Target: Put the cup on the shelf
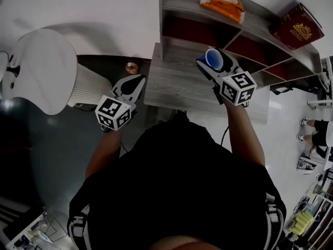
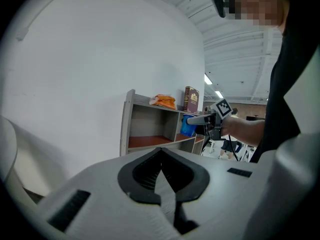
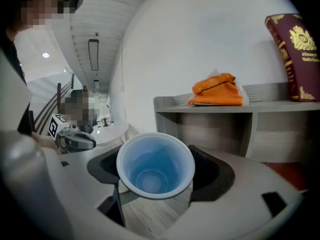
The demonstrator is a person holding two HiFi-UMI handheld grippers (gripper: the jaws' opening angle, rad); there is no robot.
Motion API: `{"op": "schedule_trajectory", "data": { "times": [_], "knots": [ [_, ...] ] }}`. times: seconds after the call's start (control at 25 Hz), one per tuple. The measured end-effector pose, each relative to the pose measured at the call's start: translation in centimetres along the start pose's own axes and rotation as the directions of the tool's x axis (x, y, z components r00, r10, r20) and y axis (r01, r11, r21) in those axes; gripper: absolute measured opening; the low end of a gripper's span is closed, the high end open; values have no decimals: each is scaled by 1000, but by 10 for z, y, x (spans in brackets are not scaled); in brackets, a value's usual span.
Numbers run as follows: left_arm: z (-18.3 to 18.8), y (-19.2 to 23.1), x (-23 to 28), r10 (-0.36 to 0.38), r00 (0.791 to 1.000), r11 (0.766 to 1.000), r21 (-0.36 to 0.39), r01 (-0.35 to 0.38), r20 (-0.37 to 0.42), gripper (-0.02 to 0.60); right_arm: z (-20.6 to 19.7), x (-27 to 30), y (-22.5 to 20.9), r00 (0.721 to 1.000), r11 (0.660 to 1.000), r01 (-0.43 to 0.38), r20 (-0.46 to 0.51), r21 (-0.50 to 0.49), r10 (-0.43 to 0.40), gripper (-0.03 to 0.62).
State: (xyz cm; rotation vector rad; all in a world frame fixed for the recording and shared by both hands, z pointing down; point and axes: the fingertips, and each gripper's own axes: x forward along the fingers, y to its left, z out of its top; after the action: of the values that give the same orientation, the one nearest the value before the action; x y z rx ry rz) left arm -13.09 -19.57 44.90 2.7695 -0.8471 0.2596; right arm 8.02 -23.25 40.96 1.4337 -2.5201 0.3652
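Right gripper fingers clamp a blue cup near the shelf; left gripper closed, empty; a hard squeeze could crumple it

Orange packet at 1 o'clock, lying flat. Maroon book at 2 o'clock, standing upright, well apart from packet. White round table at 10 o'clock. Bystander's legs at 3 o'clock, on white floor.
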Motion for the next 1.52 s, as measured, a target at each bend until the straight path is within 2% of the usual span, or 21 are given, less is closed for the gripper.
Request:
{"op": "schedule_trajectory", "data": {
  "times": [0.68, 1.2, 1.52],
  "knots": [
    [4, 20, 33, 70, 997, 997, -29, -71, -21, 17, -12, 63, -60, 999, 1000, -21, -45, -18, 20, 382],
    [3, 39, 43, 121, 992, 991, -50, -123, -34, 17, -16, 117, -84, 996, 998, -54, -77, -19, 53, 382],
    [2, 49, 49, 137, 990, 988, -62, -140, -39, 17, -24, 139, -101, 994, 999, -41, -100, -27, 39, 382]
  ]
}}
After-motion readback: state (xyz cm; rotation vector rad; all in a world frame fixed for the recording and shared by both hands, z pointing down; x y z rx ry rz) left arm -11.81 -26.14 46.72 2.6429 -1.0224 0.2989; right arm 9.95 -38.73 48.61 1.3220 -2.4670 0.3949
